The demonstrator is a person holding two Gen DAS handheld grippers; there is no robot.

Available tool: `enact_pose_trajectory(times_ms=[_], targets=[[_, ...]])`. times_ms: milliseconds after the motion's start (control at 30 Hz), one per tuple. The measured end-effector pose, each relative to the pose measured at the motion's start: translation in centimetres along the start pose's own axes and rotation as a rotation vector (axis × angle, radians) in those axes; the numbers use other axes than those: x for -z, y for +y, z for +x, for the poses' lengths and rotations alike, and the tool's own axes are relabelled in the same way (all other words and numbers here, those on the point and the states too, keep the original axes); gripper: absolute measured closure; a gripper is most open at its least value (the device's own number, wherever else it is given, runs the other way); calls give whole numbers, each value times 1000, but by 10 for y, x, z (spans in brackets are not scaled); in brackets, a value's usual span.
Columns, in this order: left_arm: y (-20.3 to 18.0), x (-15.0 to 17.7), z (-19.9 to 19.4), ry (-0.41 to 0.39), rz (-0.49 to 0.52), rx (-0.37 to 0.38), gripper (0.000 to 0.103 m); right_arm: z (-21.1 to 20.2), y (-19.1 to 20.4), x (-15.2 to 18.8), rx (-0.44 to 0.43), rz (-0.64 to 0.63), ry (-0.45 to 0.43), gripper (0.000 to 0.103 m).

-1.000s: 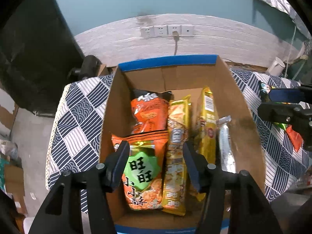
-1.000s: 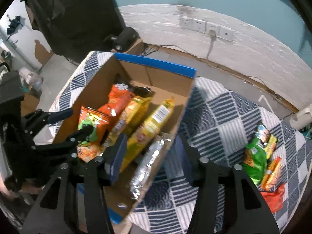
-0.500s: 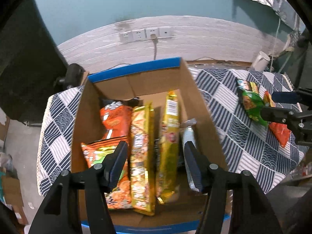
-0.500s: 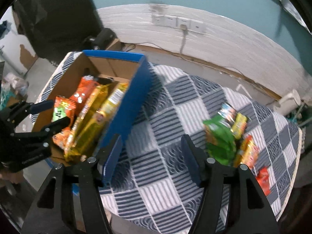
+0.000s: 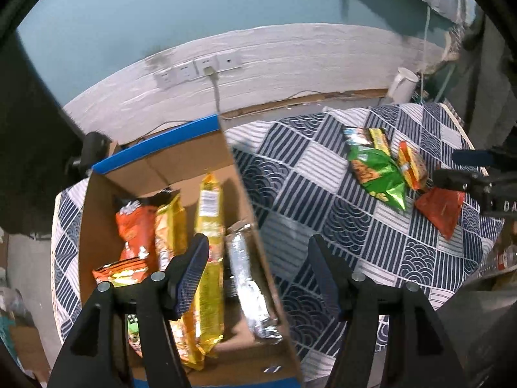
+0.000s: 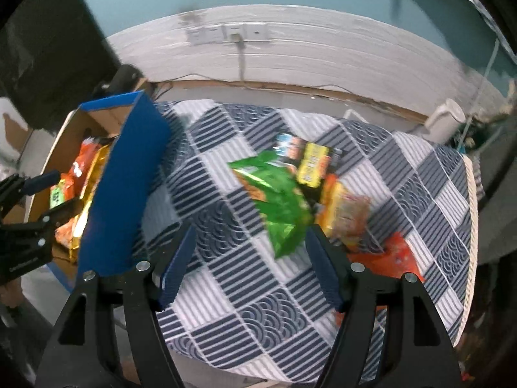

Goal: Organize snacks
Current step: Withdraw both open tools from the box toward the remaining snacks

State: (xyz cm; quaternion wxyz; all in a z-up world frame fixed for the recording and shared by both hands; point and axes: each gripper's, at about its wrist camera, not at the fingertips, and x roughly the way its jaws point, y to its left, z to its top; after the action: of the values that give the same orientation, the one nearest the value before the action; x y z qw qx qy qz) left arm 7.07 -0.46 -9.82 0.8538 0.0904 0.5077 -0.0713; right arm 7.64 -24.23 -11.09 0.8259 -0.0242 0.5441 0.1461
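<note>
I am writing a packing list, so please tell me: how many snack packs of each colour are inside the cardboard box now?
Orange packs: 2 (the nearer one has a green label)
Gold pack: 1
Yellow pack: 1
Silver pack: 1
Total in the cardboard box: 5

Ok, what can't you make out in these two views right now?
- Box near corner, left wrist view: hidden behind the left gripper.
- Loose snacks, right wrist view: motion blur, labels unreadable.
- Red packet, left wrist view: partly behind the right gripper.
</note>
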Motion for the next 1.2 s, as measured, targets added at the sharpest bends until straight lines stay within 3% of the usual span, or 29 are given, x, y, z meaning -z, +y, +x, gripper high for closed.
enact_pose_trajectory(times_ms=[267, 533, 833, 967, 1200], targets=[[-39, -9, 10, 23, 59, 30, 34, 4, -51, 11, 48, 74, 14, 32], [-74, -19, 27, 56, 98, 52, 31, 19, -83, 12, 83, 65, 52, 32], [-89, -30, 63, 99, 94, 71, 31, 45, -98, 9, 2, -91, 141, 32], [-93, -41, 78, 122, 90, 85, 31, 58, -97, 4, -29, -227, 181, 32], [-99, -51, 99, 180, 67, 172, 27, 78, -99, -2, -44, -417, 212, 32]])
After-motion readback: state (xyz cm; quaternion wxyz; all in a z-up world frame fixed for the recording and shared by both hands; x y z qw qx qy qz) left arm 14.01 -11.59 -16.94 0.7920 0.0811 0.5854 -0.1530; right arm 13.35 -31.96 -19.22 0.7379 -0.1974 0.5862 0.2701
